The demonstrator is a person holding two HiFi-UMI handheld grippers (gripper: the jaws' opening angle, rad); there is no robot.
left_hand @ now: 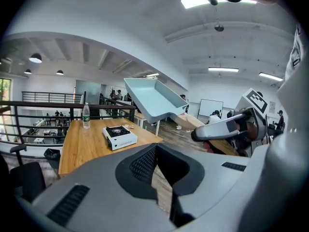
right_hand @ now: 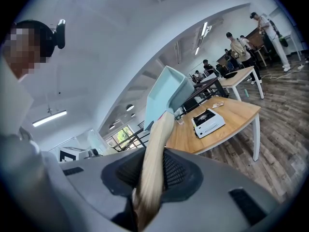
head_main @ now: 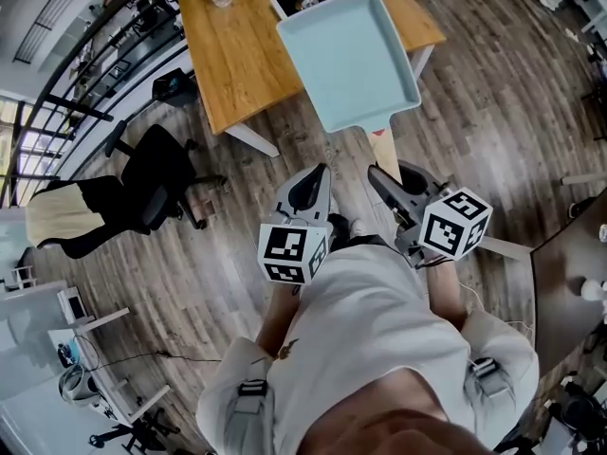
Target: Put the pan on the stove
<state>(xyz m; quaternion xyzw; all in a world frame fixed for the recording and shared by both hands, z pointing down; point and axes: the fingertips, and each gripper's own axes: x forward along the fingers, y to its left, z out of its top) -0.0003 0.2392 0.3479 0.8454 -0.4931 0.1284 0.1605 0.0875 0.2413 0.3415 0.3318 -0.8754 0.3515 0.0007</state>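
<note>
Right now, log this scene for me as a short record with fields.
pan: light blue, rectangular, held in the air, tilted
handle: wooden, between the right gripper's jaws
right gripper: shut on the handle
left gripper: jaws together, empty
stove: white, single burner, on the wooden table, nothing on it
bottle: upright on the table, apart from the stove
task state: pan not yet on the stove
</note>
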